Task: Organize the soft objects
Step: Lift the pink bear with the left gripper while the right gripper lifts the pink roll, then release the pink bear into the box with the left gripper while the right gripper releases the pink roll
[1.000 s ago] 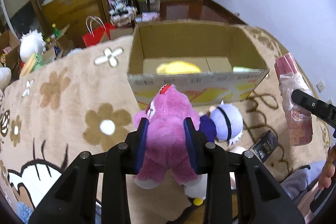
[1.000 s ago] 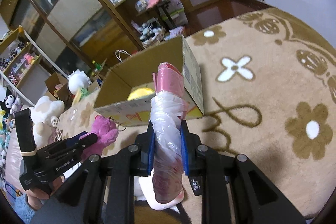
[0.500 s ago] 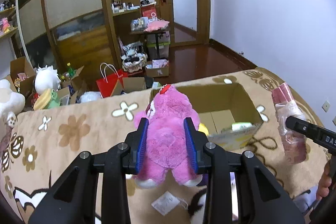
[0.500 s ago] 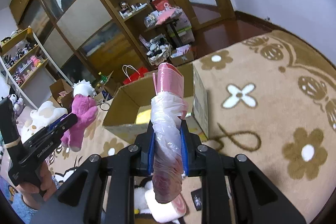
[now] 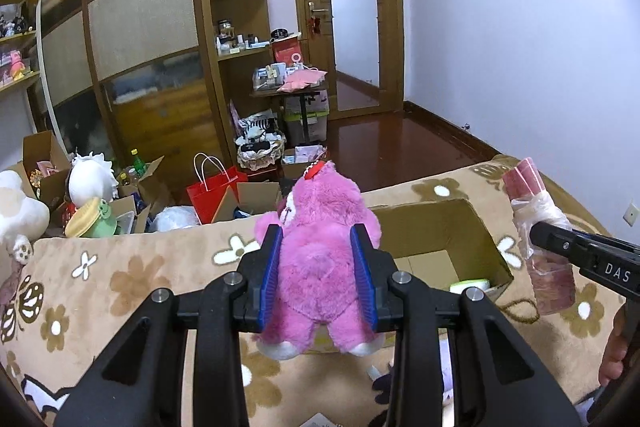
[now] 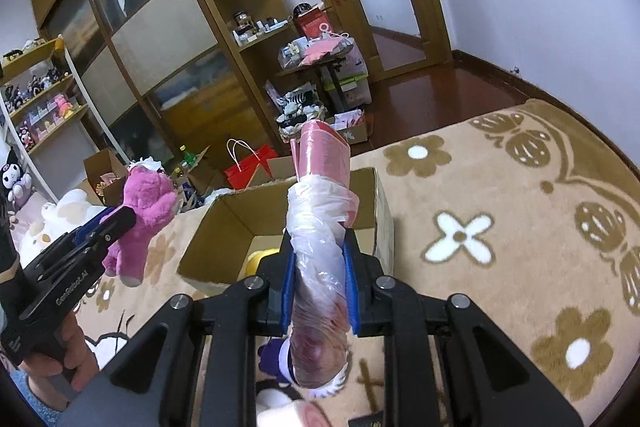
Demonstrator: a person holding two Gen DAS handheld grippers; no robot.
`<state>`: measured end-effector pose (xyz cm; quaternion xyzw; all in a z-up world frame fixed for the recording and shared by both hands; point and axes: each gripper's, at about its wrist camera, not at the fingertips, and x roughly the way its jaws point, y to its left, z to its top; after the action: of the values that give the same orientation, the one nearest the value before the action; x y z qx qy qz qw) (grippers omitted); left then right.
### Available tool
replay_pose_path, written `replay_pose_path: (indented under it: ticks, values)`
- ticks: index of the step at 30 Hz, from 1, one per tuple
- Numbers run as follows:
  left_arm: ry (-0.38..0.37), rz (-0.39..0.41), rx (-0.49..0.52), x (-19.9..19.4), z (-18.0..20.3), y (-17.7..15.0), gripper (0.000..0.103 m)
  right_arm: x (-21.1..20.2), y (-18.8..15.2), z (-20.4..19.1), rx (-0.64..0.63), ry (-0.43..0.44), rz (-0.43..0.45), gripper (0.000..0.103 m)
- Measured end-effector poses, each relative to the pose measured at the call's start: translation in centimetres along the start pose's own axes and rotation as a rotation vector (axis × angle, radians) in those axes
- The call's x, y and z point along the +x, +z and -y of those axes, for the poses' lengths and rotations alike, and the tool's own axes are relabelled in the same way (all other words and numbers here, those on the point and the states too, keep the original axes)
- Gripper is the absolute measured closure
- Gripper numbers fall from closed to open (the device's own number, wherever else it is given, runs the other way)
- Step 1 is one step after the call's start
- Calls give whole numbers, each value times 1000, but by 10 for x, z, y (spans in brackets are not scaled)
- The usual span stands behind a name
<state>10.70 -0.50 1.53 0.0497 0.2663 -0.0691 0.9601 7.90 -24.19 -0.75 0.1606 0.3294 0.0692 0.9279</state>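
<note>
My left gripper (image 5: 317,269) is shut on a pink plush bear (image 5: 320,259), held up in the air in front of the open cardboard box (image 5: 480,227). From the right wrist view the same bear (image 6: 144,215) hangs left of the box (image 6: 224,219). My right gripper (image 6: 319,277) is shut on a pink roll wrapped in clear plastic (image 6: 320,227), upright, just before the box's near edge. That roll (image 5: 538,239) shows at the right in the left wrist view. A yellow soft thing (image 6: 260,259) lies inside the box.
The box stands on a beige carpet with brown flowers (image 6: 500,227). A purple and white plush (image 6: 280,359) lies on it below my right gripper. Behind are a red paper bag (image 5: 212,195), more plush toys (image 5: 88,183), open cartons and wooden shelving (image 5: 236,47).
Both grippers have risen with their loads. The left view has tipped up from the carpet to the room, and the bear now hangs in front of the box's top.
</note>
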Motion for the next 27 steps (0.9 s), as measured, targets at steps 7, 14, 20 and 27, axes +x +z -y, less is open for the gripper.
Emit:
replay_pose_path:
  ticks: [7, 14, 20, 27]
  values:
    - [20, -1, -3, 15, -3, -2, 70, 16, 9, -6, -48, -12, 3, 81]
    - [16, -31, -6, 26, -3, -4, 70, 36, 10, -2, -42, -6, -33, 81]
    - [15, -40, 31, 36, 5, -8, 70, 50, 8, 5, -6, -5, -57, 81]
    - [-14, -84, -21, 52, -1, -10, 73, 55, 12, 3, -15, 12, -72, 81]
